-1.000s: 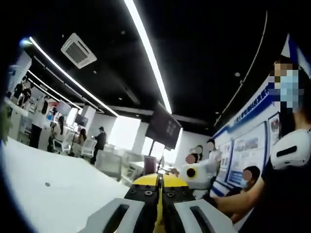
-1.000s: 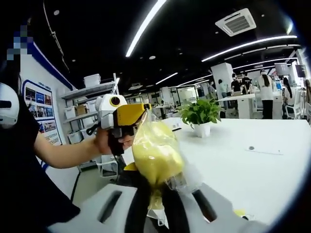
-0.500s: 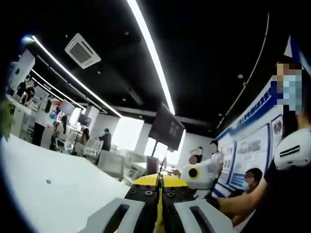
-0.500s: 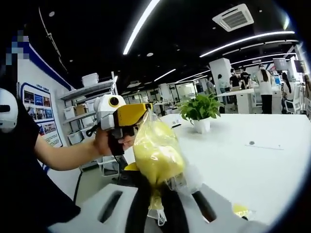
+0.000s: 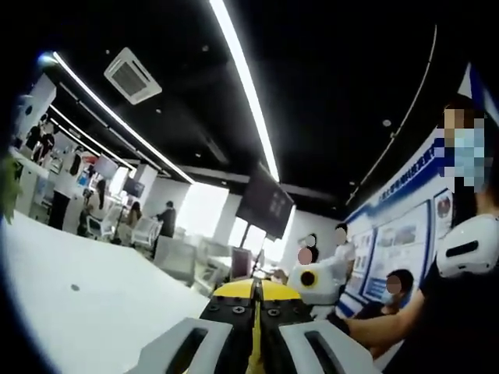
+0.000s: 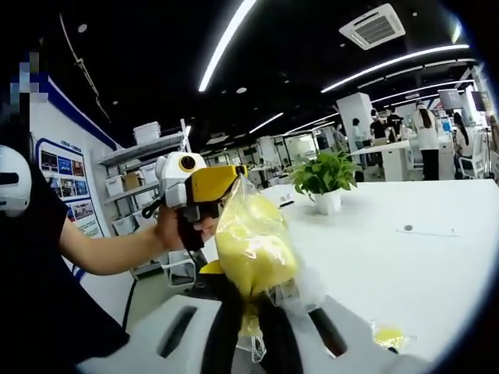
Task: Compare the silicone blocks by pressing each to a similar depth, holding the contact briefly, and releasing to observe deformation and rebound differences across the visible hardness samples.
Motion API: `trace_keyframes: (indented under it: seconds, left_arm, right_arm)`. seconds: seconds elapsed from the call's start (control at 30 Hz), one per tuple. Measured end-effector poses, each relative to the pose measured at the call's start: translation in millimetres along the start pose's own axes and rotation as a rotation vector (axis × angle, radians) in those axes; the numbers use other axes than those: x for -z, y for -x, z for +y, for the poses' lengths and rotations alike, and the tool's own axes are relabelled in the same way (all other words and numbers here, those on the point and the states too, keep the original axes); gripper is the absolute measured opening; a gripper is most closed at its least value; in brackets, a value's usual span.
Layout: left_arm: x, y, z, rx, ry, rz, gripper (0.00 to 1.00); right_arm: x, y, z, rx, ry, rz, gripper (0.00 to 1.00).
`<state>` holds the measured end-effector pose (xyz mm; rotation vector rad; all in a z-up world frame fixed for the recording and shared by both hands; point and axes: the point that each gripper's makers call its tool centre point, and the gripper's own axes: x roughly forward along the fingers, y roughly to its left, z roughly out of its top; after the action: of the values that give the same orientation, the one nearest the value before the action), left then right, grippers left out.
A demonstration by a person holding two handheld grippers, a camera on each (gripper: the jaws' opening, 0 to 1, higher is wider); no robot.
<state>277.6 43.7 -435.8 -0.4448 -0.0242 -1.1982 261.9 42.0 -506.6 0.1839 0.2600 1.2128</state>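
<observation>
A clear plastic bag with a yellow silicone block in it is held up in the air in the right gripper view. My right gripper is shut on the bag's lower end. My left gripper, with its yellow nose and a hand on its grip, comes in from the left and pinches the bag's top corner. In the left gripper view my left gripper has its jaws together with a thin yellow sliver between them. A second bagged yellow block lies on the white table at lower right.
A potted plant stands on the table behind the bag. Shelves with boxes line the wall at left. In the left gripper view a dark screen hangs ahead, and a person's arm reaches in from the right.
Both grippers keep their hold on the bag. Only the views have shifted slightly.
</observation>
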Motion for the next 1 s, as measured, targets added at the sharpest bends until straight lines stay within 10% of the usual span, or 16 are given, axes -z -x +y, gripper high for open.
trace_keyframes:
  seconds: [1.0]
  left_arm:
    - [13.9,2.1,4.3,-0.017,0.026,0.045,0.00]
  right_arm:
    - [14.3,0.1,0.0,-0.011,-0.020,0.017,0.04]
